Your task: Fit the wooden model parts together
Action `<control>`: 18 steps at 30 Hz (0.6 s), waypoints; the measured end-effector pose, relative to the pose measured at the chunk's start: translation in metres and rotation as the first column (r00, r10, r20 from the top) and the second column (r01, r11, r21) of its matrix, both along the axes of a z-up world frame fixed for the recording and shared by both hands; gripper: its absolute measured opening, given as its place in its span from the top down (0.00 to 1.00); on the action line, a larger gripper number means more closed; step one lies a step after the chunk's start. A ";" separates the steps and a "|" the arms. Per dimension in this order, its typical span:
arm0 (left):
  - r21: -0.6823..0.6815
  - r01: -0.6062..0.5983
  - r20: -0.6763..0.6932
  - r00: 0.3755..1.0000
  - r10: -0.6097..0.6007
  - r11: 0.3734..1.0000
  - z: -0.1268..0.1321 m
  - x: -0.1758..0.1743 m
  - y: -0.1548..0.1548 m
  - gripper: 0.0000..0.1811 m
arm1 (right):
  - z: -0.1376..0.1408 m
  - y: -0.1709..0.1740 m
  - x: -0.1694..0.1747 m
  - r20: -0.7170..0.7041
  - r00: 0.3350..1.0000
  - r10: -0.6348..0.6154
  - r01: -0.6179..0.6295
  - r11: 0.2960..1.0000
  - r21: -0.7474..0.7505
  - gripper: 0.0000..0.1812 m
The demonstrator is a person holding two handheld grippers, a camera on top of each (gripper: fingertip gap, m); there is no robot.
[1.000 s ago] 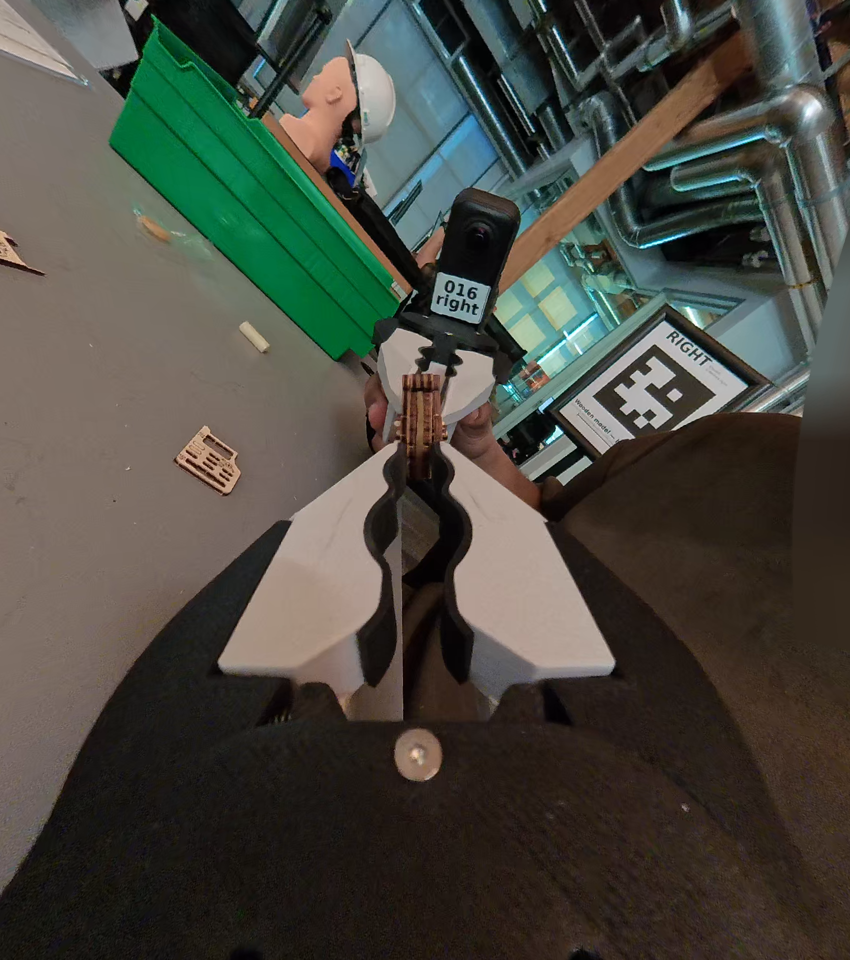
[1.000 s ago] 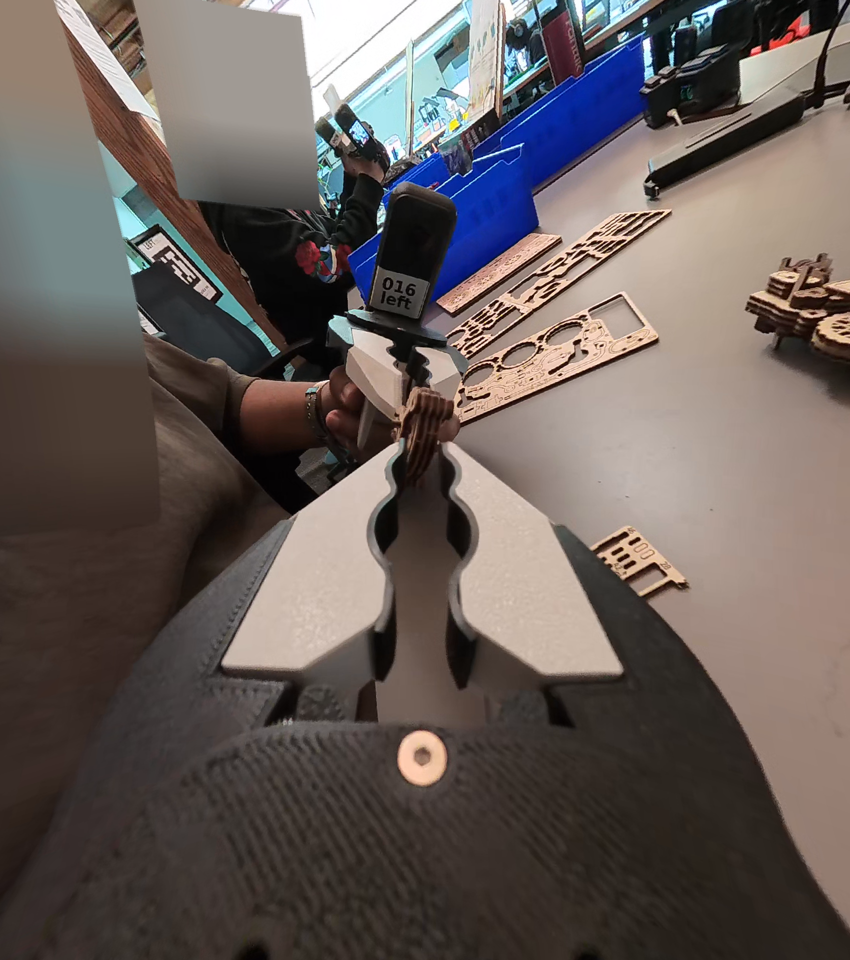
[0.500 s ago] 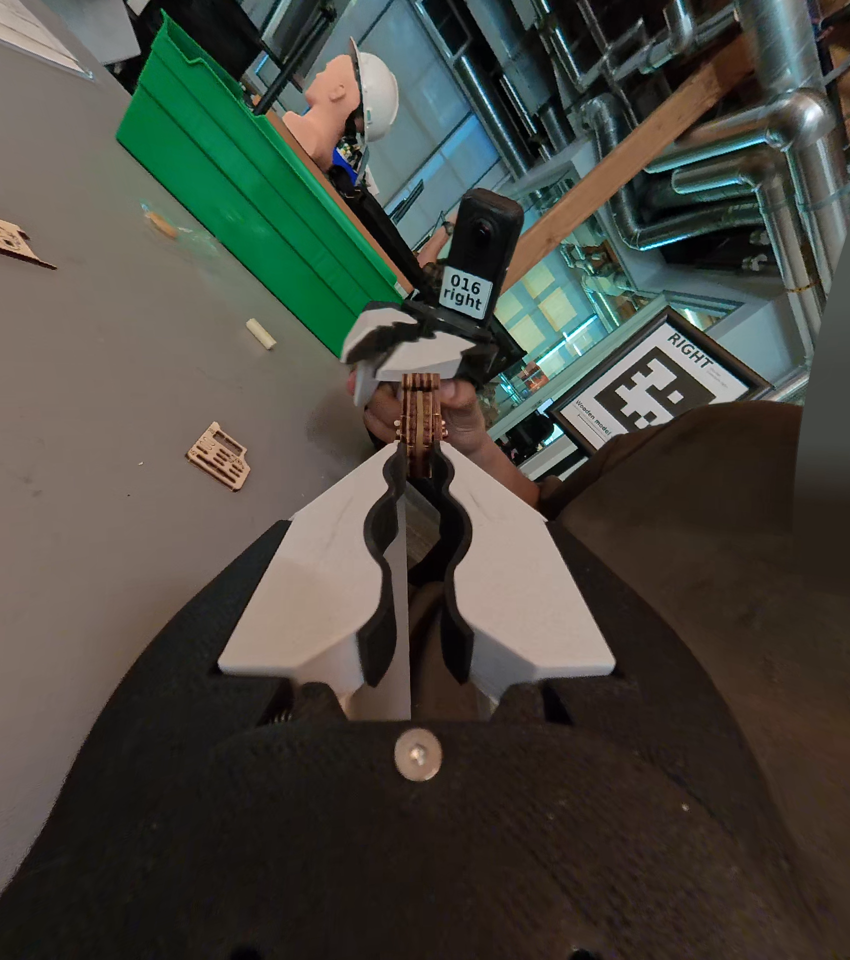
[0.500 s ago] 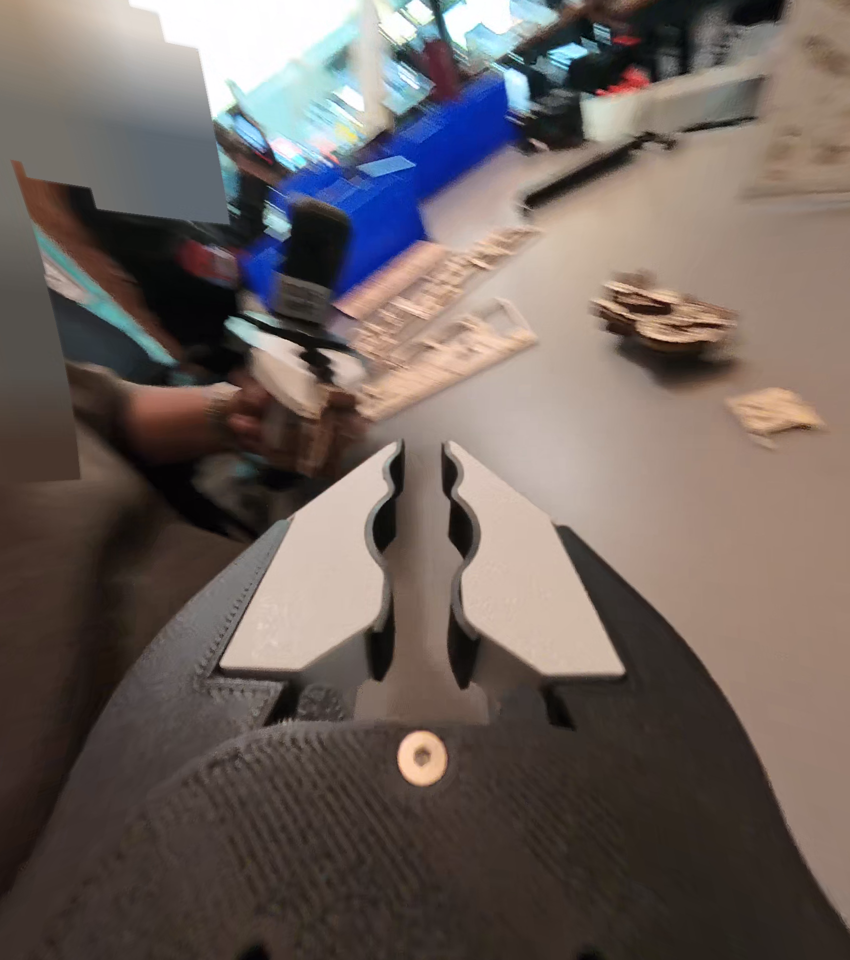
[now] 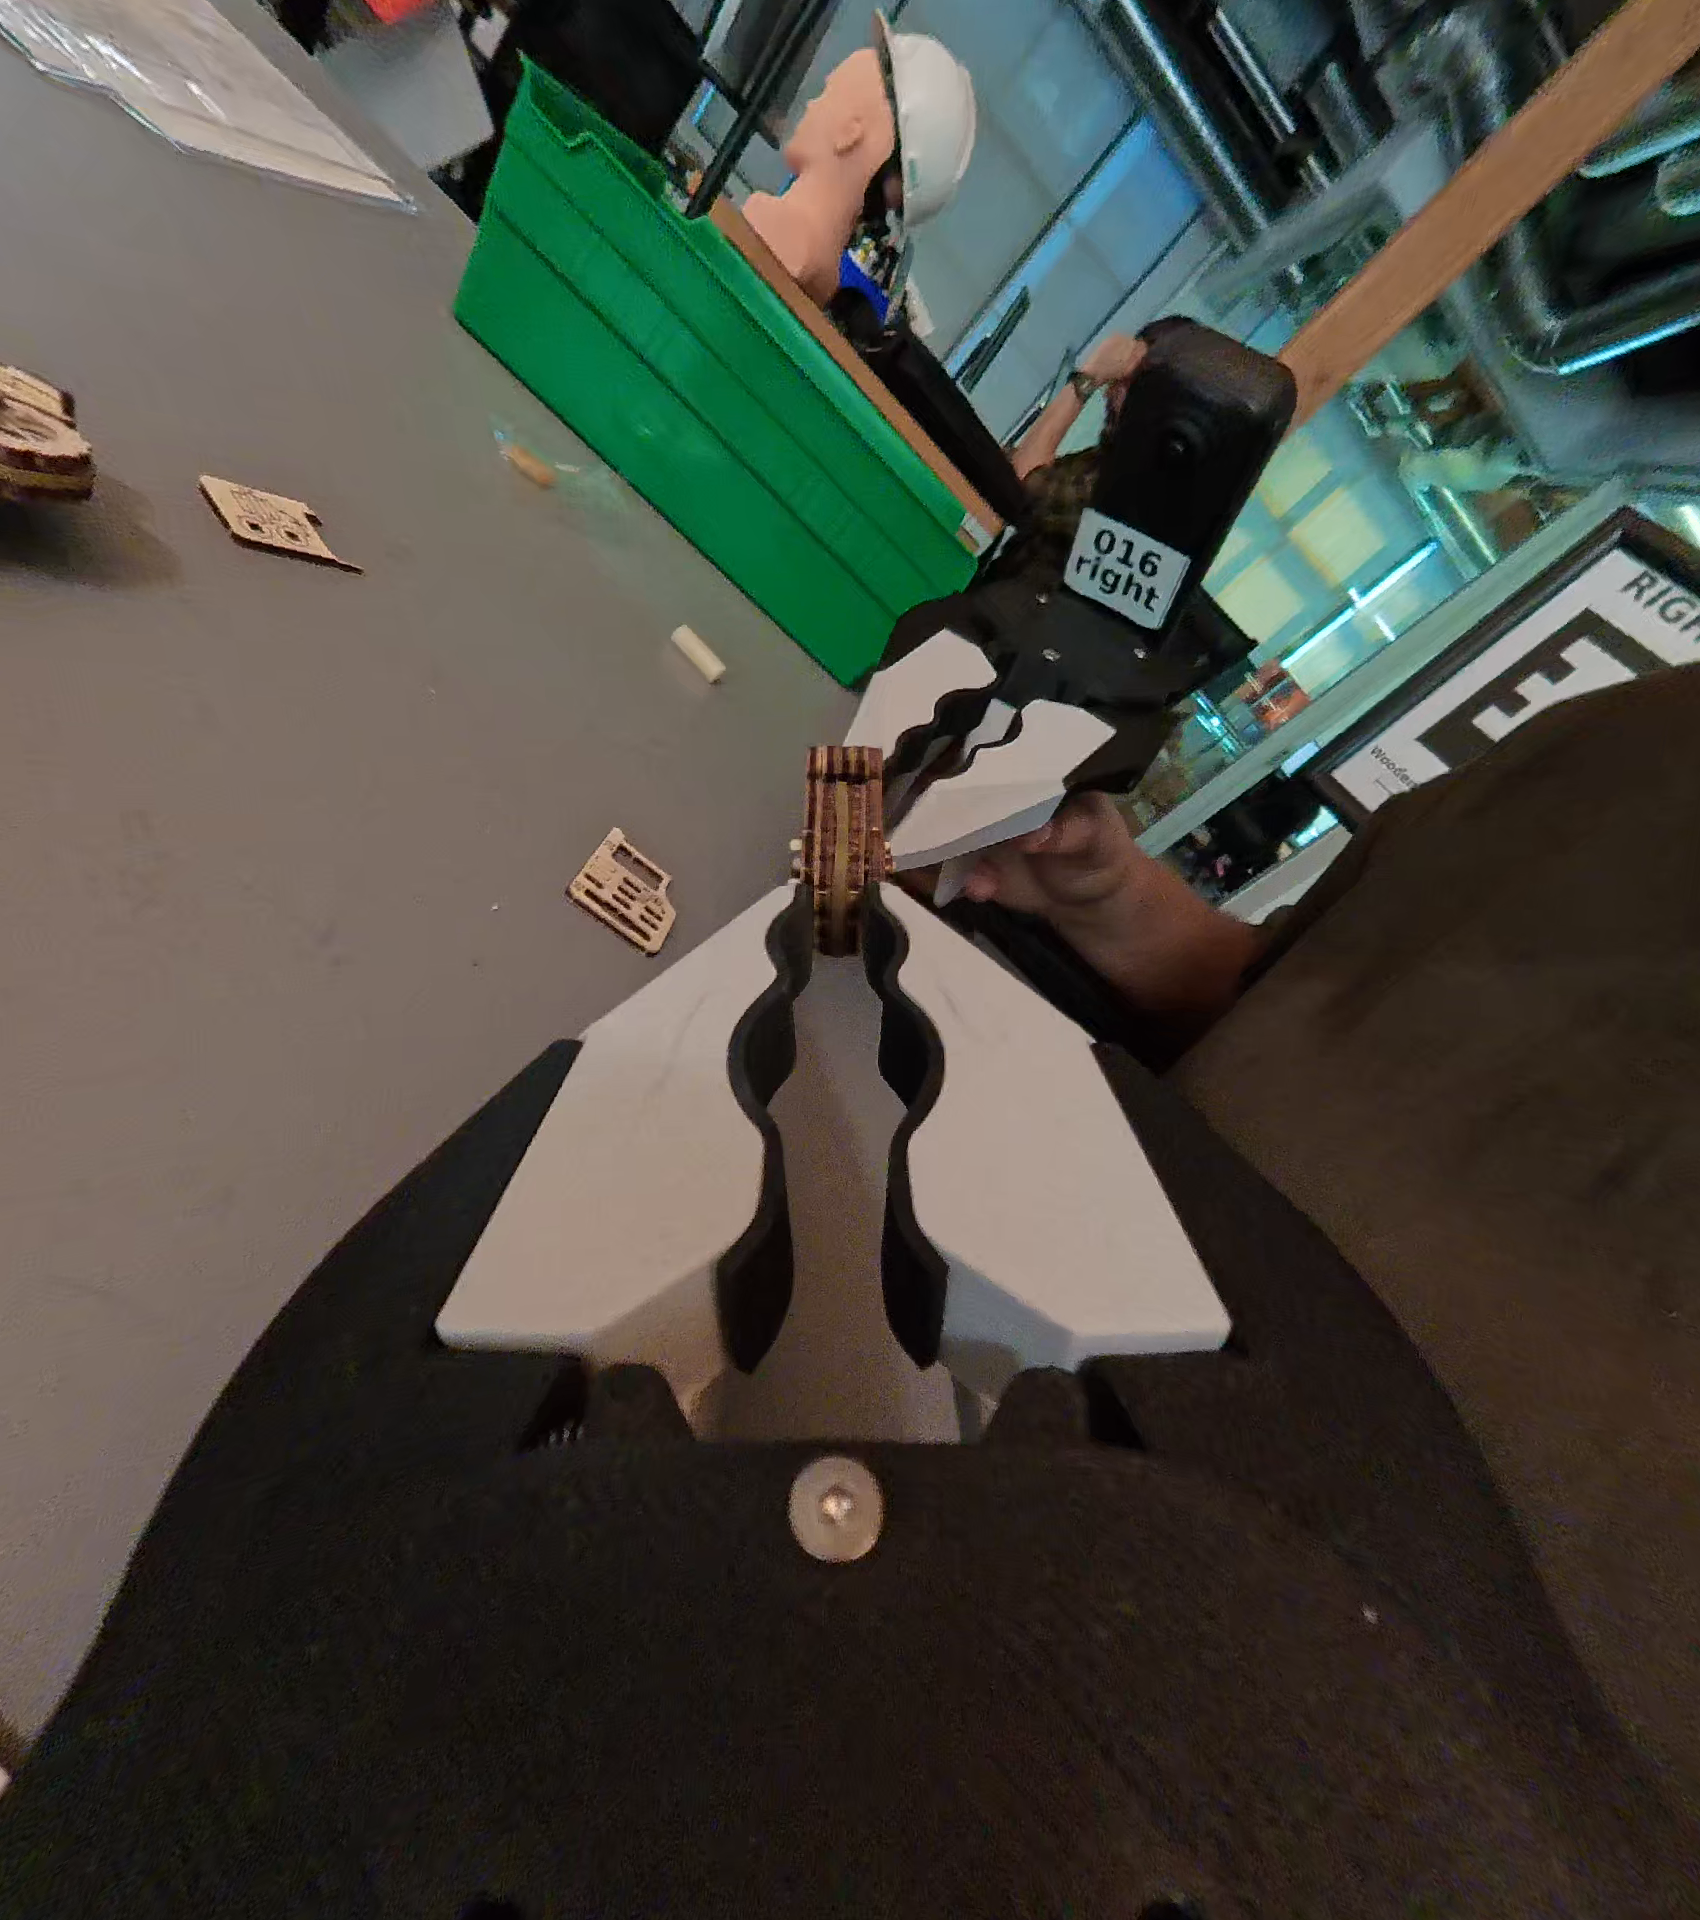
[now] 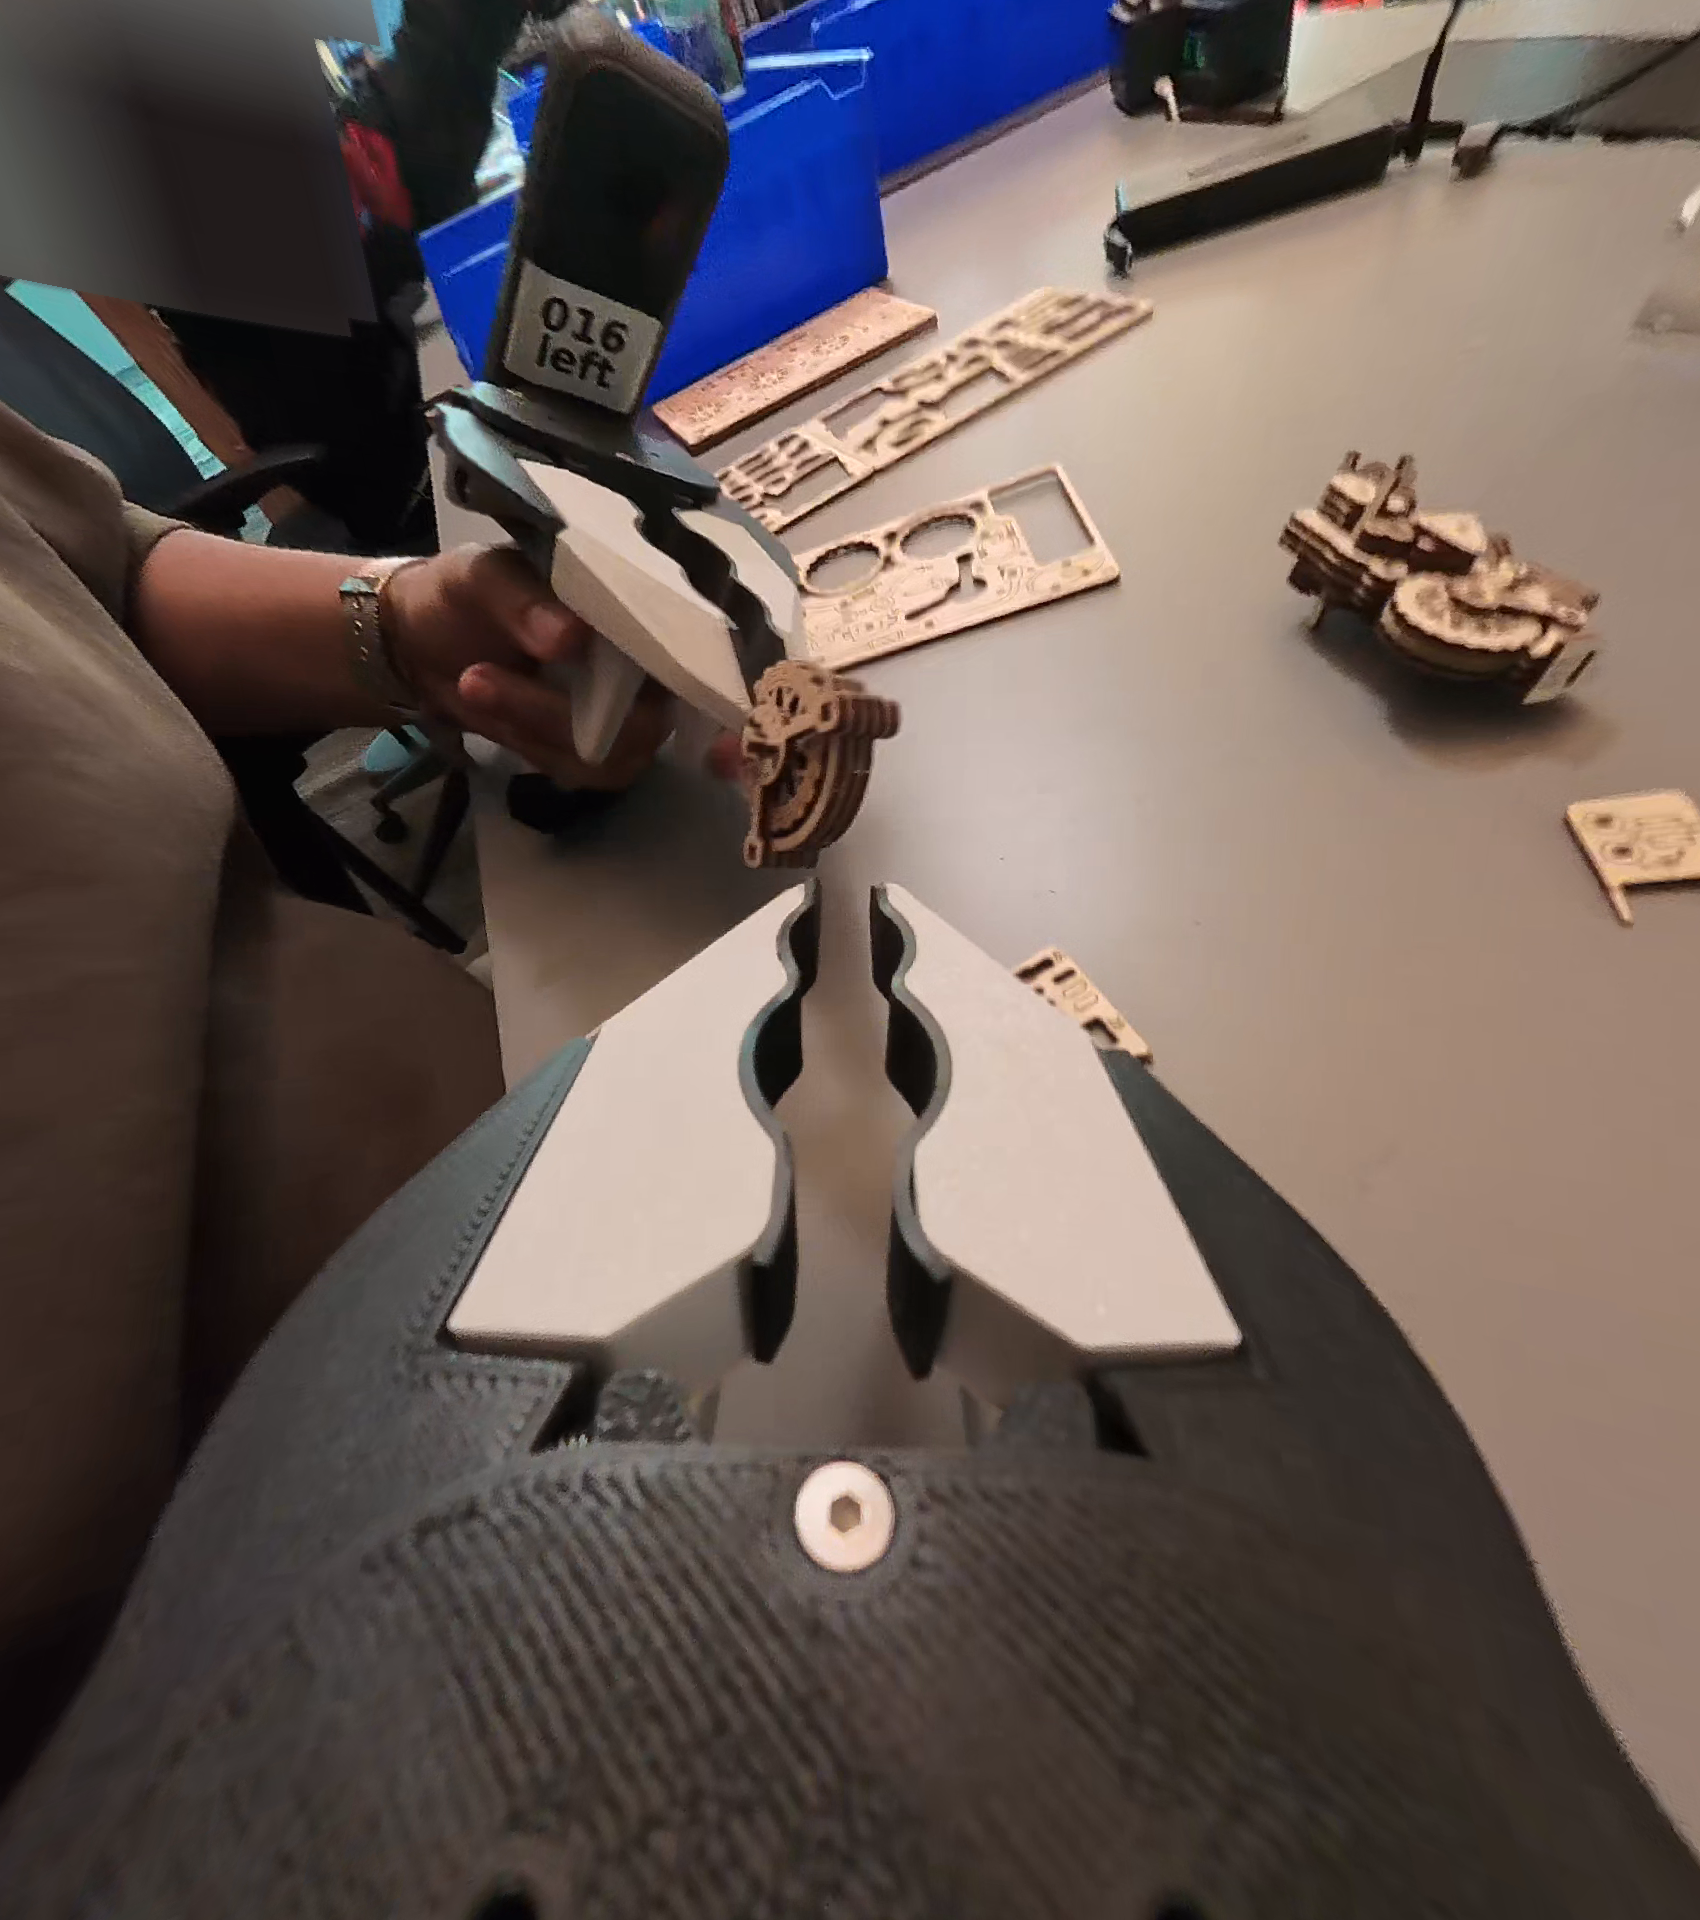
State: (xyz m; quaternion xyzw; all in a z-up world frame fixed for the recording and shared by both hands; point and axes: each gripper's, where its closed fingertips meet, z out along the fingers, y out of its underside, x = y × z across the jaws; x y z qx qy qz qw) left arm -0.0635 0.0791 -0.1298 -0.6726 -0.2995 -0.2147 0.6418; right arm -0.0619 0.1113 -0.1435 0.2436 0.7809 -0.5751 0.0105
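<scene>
My left gripper (image 5: 838, 902) is shut on a small layered round wooden part (image 5: 841, 831), seen edge-on between its tips. In the right wrist view the same part (image 6: 810, 769) hangs from the left gripper (image 6: 747, 717) above the table edge. My right gripper (image 6: 844, 896) is open by a narrow gap and empty, just below and short of the part. It also shows in the left wrist view (image 5: 939, 774), to the right of the part and apart from it. A partly built wooden model (image 6: 1438, 597) stands on the grey table (image 6: 1241, 1143).
Cut-out wooden sheets (image 6: 950, 566) and blue bins (image 6: 784, 197) lie at the back. Small flat parts (image 6: 1656, 850) (image 6: 1085, 1003) lie near my right gripper. In the left wrist view there are a green bin (image 5: 700, 405), flat parts (image 5: 622, 890) (image 5: 269, 516) and a white peg (image 5: 698, 655).
My right gripper has let go of the wooden part, opened and drawn back from it. My left gripper keeps hold of the part and has swung so more of the table shows.
</scene>
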 end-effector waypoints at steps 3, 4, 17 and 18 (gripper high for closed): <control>0.049 0.024 0.095 0.995 -0.029 0.999 0.001 0.000 0.001 0.97 | -0.008 0.004 -0.004 0.054 0.998 -0.021 0.021 1.000 0.009 0.95; 0.071 0.022 0.122 0.992 -0.031 0.997 0.002 -0.001 0.001 0.97 | -0.008 0.004 -0.004 0.069 0.997 -0.024 0.024 1.000 -0.002 0.95; 0.069 0.058 0.166 0.984 -0.068 0.996 0.000 0.000 0.004 0.97 | -0.002 0.009 -0.009 0.280 0.960 0.025 0.021 0.986 -0.163 0.92; 0.057 0.058 0.142 0.988 -0.065 0.997 -0.001 0.001 0.005 0.97 | -0.001 0.010 -0.010 0.291 0.956 0.028 0.024 0.984 -0.176 0.92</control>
